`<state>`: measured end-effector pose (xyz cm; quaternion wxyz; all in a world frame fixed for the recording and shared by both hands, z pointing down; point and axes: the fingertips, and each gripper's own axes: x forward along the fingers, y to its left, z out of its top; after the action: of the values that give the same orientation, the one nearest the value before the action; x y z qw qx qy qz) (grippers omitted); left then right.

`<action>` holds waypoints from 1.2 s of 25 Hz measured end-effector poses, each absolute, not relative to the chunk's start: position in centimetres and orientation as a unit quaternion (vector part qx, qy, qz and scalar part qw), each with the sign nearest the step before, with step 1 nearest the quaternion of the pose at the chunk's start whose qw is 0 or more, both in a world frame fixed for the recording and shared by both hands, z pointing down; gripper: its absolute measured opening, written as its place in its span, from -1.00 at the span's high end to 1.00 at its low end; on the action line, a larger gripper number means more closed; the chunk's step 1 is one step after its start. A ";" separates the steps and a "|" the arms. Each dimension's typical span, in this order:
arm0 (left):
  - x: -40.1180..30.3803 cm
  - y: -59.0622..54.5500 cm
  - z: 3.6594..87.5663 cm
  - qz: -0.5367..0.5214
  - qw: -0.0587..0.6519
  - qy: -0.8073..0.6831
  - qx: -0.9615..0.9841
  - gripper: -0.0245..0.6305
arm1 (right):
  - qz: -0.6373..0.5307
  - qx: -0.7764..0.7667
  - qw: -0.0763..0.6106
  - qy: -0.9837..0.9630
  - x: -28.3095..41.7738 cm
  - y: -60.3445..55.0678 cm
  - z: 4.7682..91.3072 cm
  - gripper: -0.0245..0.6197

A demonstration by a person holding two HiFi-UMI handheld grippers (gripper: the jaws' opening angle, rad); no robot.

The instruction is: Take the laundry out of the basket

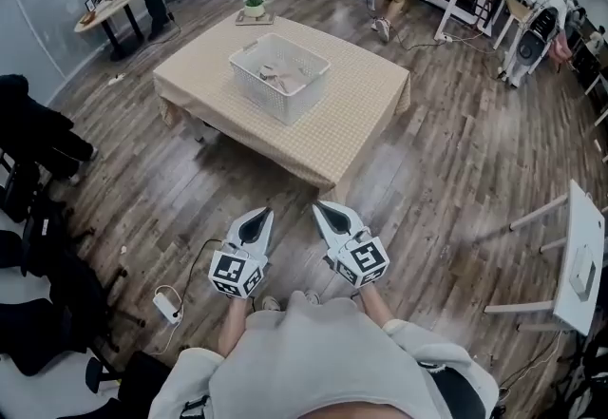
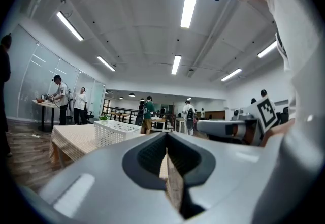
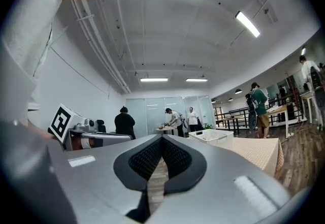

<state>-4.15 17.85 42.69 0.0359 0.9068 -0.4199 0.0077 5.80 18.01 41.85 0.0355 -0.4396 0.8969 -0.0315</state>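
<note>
Laundry lies in basket, well apart from left claw, right claw.

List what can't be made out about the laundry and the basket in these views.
- Head view: the laundry in the basket is too small to count or identify pieces.
- Left gripper view: the basket's wall hides its contents.
- Right gripper view: the basket is far off, and its rim hides the contents.
</note>
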 end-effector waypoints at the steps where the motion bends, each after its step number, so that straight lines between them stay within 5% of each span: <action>1: -3.6 17.7 42.7 0.007 0.035 -0.420 0.907 0.89 | -0.031 -0.439 0.036 0.897 6.2 17.9 41.9 0.93; 30: -1.3 14.7 44.3 0.024 0.043 -0.436 0.899 0.89 | -0.049 -0.436 0.044 0.898 9.0 13.7 43.8 0.93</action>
<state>-1.25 14.74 44.28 0.0429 0.8988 -0.4357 0.0240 8.96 13.73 43.76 0.0440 -0.4359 0.8976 -0.0486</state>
